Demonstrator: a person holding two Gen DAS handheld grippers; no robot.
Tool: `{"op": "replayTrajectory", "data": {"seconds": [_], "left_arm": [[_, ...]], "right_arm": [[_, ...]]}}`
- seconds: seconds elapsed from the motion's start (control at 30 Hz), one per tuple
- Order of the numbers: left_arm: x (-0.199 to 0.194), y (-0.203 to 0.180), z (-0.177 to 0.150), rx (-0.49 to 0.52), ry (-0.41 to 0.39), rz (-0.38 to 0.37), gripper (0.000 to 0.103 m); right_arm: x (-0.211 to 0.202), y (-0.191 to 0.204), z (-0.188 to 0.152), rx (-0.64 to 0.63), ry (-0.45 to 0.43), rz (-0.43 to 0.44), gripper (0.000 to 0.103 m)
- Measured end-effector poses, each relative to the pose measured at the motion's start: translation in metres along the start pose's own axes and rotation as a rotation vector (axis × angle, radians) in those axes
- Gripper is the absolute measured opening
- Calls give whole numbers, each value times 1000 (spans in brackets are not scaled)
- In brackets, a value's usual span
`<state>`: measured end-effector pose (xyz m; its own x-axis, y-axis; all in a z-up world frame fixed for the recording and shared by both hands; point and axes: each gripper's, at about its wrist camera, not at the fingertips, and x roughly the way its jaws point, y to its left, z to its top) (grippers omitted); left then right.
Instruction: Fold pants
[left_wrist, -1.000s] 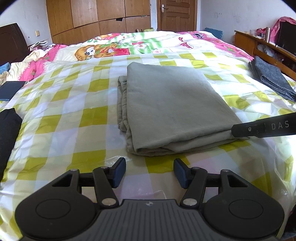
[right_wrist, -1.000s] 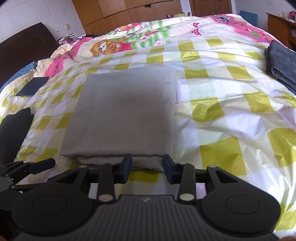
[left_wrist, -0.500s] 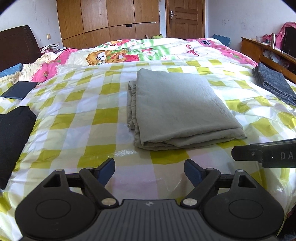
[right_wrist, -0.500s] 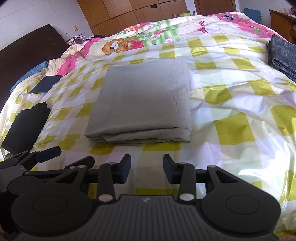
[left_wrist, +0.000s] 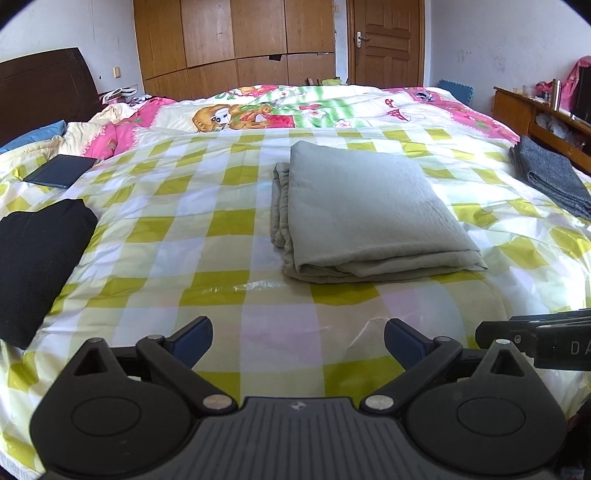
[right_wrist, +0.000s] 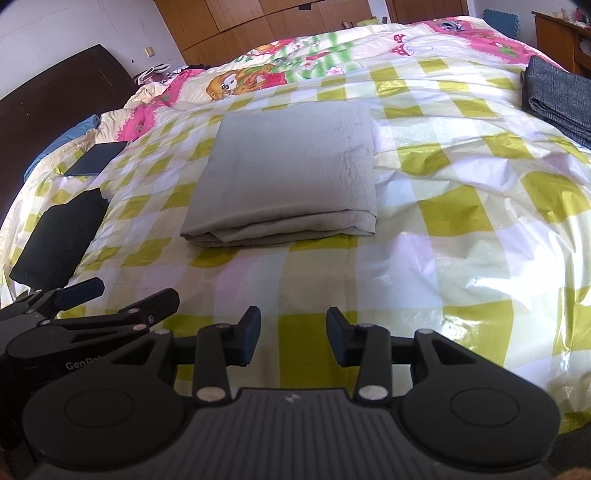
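Note:
The grey-green pants (left_wrist: 365, 210) lie folded into a flat rectangle in the middle of the bed, also seen in the right wrist view (right_wrist: 291, 173). My left gripper (left_wrist: 298, 341) is wide open and empty, well back from the pants near the bed's front edge. My right gripper (right_wrist: 292, 338) is open and empty, also back from the pants. Each gripper shows at the edge of the other's view.
The bed has a yellow-and-white checked plastic cover (left_wrist: 207, 236). A folded black garment (left_wrist: 33, 254) lies at the left, a folded dark grey garment (left_wrist: 550, 177) at the right, a dark tablet (left_wrist: 61, 171) at the far left. A wooden desk (left_wrist: 535, 107) stands on the right.
Both grippers have pulled back from the folded pants toward the bed's front edge. The left jaws have spread wider. The pants have stayed in place.

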<state>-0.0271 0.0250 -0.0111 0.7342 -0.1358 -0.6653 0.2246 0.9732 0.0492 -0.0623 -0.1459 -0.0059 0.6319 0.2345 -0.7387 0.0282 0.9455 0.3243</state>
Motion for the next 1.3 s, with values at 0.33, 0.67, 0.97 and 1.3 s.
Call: {"op": "replayTrajectory", "data": {"seconds": [0.33, 0.67, 0.97, 1.3], "left_arm": [[-14, -10, -6, 21, 8, 6, 103], [-19, -14, -12, 27, 38, 26, 103], [-20, -19, -18, 43, 72, 19, 103], [-24, -18, -25, 29, 97, 7, 103]], "right_arm": [[-8, 5, -13, -11, 8, -5, 41], [-11, 5, -18, 0, 20, -8, 41], [-14, 1, -27, 17, 47, -15, 41], [-18, 2, -34, 14, 65, -19, 45]]}}
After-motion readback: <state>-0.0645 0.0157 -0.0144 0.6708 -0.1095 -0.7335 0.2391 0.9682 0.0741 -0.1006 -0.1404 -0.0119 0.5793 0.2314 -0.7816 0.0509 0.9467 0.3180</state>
